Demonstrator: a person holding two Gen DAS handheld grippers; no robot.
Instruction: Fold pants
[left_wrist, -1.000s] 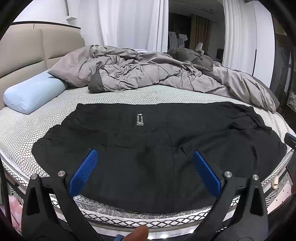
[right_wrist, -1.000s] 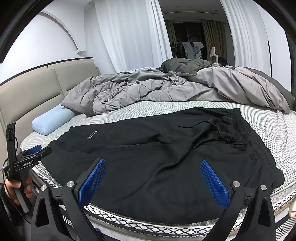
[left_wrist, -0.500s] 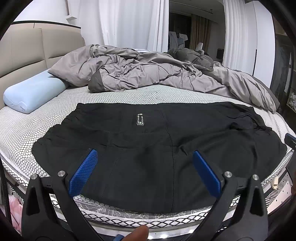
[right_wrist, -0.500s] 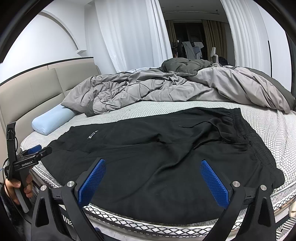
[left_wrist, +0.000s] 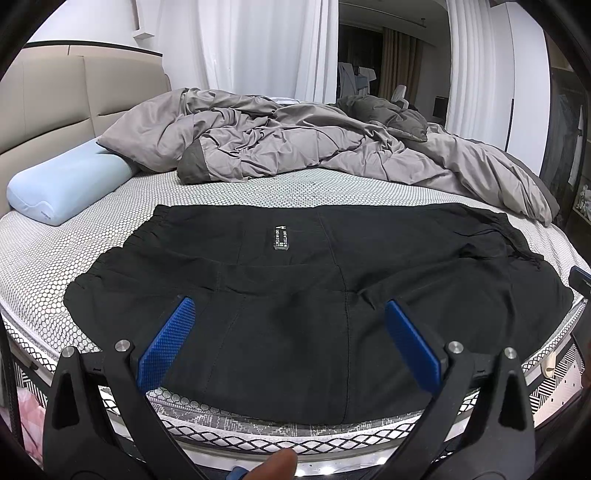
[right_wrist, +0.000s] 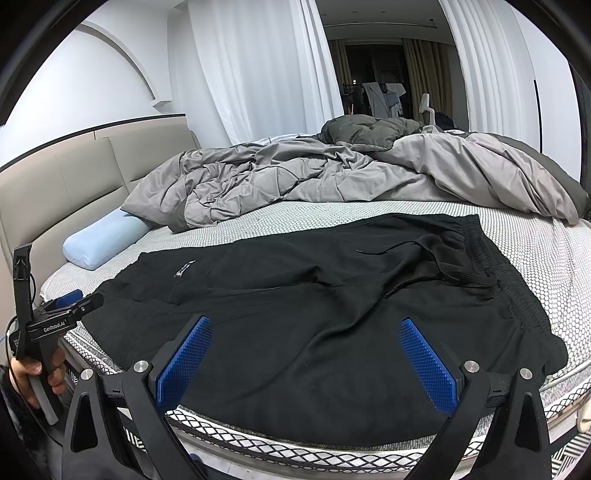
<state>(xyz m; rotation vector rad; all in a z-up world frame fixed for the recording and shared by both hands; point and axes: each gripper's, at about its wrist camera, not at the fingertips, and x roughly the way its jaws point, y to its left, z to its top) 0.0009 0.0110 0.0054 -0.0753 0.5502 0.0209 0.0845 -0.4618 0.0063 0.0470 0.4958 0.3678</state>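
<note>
Black pants (left_wrist: 295, 266) lie spread flat across the near edge of the mattress, with a small label (left_wrist: 281, 239) facing up. In the right wrist view the pants (right_wrist: 295, 284) show their elastic waistband (right_wrist: 491, 258) and drawstring (right_wrist: 417, 273) at the right end. My left gripper (left_wrist: 289, 306) hovers open over the near hem, its blue pads wide apart with nothing between them. My right gripper (right_wrist: 304, 321) is open too, above the hem toward the waistband end. The left gripper (right_wrist: 55, 314) also shows at the far left of the right wrist view, held by a hand.
A crumpled grey duvet (left_wrist: 295, 140) fills the back of the bed. A light blue pillow (left_wrist: 66, 188) lies at the left against the beige headboard (left_wrist: 55, 110). Bare mattress (left_wrist: 44, 258) shows left of the pants. White curtains hang behind.
</note>
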